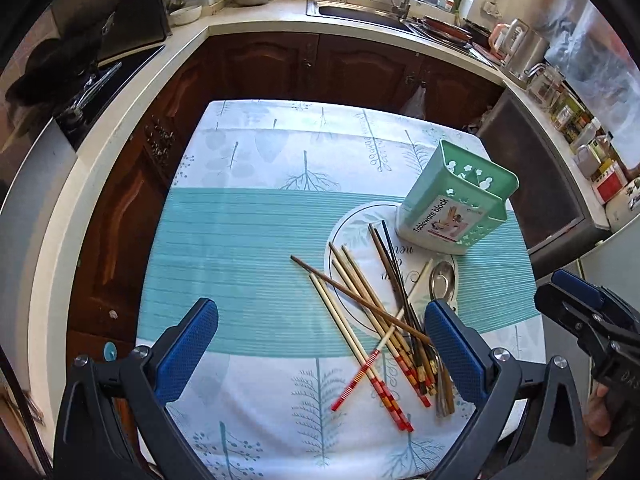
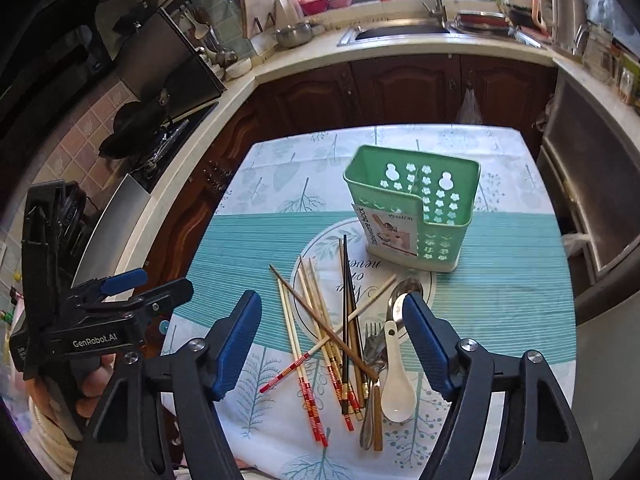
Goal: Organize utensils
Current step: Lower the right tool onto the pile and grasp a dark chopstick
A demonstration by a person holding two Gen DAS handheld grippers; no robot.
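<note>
Hovering over jumbled chopsticks [image 2: 320, 332] & spoons, both tongs, left [image 1: 320, 354] & right [image 2: 332, 344], released, empty; green cutlery holder [image 2: 416, 208] upright behind, awaiting loading.

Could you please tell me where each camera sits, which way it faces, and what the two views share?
Left wrist: on the left claw, angled down at the table's left half; its own open fingers and the right claw show.
Right wrist: on the right claw, angled down over the utensil pile; open fingers, the left claw and a hand show.
Shared: green holder, chopsticks, metal spoon, sink.
</note>
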